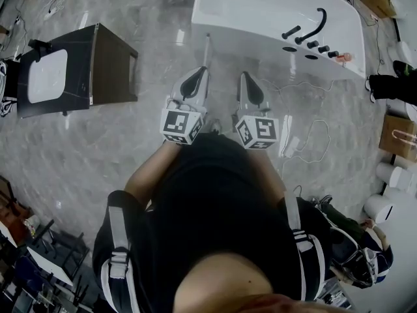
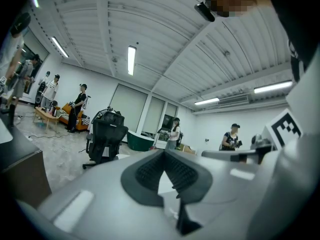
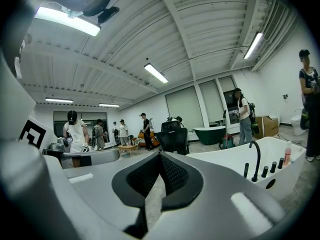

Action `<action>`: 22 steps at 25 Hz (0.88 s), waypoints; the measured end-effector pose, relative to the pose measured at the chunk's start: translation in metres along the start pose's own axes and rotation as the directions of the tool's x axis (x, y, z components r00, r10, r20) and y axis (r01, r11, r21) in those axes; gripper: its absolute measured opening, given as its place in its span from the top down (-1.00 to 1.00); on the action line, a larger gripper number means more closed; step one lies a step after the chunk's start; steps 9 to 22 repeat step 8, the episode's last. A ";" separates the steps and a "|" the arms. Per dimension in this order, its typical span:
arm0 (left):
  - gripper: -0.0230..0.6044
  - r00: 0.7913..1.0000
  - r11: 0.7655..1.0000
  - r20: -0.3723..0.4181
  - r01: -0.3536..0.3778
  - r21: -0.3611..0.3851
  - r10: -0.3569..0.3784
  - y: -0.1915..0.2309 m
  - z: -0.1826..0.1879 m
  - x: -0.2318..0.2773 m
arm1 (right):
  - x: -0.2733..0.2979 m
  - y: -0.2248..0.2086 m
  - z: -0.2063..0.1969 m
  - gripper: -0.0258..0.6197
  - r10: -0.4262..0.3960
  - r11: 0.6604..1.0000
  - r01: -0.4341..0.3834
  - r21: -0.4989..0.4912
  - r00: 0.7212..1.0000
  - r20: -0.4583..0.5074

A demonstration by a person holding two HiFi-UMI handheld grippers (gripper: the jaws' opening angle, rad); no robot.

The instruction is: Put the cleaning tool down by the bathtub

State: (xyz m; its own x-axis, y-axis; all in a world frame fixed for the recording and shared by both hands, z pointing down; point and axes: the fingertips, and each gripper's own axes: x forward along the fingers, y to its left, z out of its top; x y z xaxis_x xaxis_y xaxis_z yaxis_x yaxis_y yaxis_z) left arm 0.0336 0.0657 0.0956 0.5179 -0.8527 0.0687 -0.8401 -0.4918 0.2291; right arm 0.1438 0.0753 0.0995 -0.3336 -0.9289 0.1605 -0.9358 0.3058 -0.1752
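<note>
Both tongs are held low in front of the person and point at the tub (image 1: 260,8), which stands on the grey floor ahead. The left tongs (image 1: 203,70) are pressed together. In the left gripper view the left tongs (image 2: 164,152) show dark pads (image 2: 148,173) meeting at the tip with nothing between them. The right tongs (image 1: 242,77) are pressed together too. In the right gripper view the right tongs (image 3: 160,157) show ribbed pads (image 3: 176,174) closing to a point, with only floor showing in the slit below. A thin pale rod (image 1: 208,47), apparently the tool, runs from just ahead of the left tongs to the tub's near left corner. Whether the tongs touch it cannot be told from above, and it does not show in the left gripper view. A black tap (image 1: 314,23) sits on the tub's right end, and it also shows in the right gripper view, tap (image 3: 255,158) on tub (image 3: 235,166). A white cable (image 1: 306,135) lies on the floor to the right. A dark cabinet (image 1: 107,60) stands well apart at the left.
</note>
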 end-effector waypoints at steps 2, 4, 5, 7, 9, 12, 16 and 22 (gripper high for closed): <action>0.90 1.000 1.000 -0.001 0.001 -0.004 -0.001 0.002 -0.001 0.000 | 0.001 0.000 0.000 0.92 -0.002 1.000 0.002 -0.001 1.000 0.002; 0.90 1.000 1.000 -0.002 0.000 -0.006 0.000 0.005 -0.002 -0.001 | 0.002 0.002 0.000 0.92 -0.003 1.000 0.003 -0.003 1.000 0.002; 0.90 1.000 1.000 -0.003 0.000 -0.006 0.000 0.005 -0.002 -0.001 | 0.002 0.003 -0.001 0.92 -0.003 1.000 0.003 -0.003 1.000 0.002; 0.90 1.000 1.000 -0.004 0.001 -0.007 -0.001 0.006 -0.002 -0.002 | 0.002 0.005 0.000 0.92 -0.002 1.000 0.002 -0.002 1.000 0.002; 0.90 1.000 1.000 -0.004 0.002 -0.007 -0.002 0.007 -0.002 -0.002 | 0.002 0.006 0.000 0.92 -0.002 1.000 0.002 -0.001 1.000 0.002; 0.90 1.000 1.000 -0.004 0.002 -0.007 -0.002 0.007 -0.002 -0.002 | 0.002 0.006 0.000 0.92 -0.002 1.000 0.002 -0.001 1.000 0.002; 0.90 1.000 1.000 -0.004 0.002 -0.007 -0.002 0.007 -0.002 -0.002 | 0.002 0.006 0.000 0.92 -0.002 1.000 0.002 -0.001 1.000 0.002; 0.90 1.000 1.000 -0.004 0.002 -0.007 -0.002 0.007 -0.002 -0.002 | 0.002 0.006 0.000 0.92 -0.002 1.000 0.002 -0.001 1.000 0.002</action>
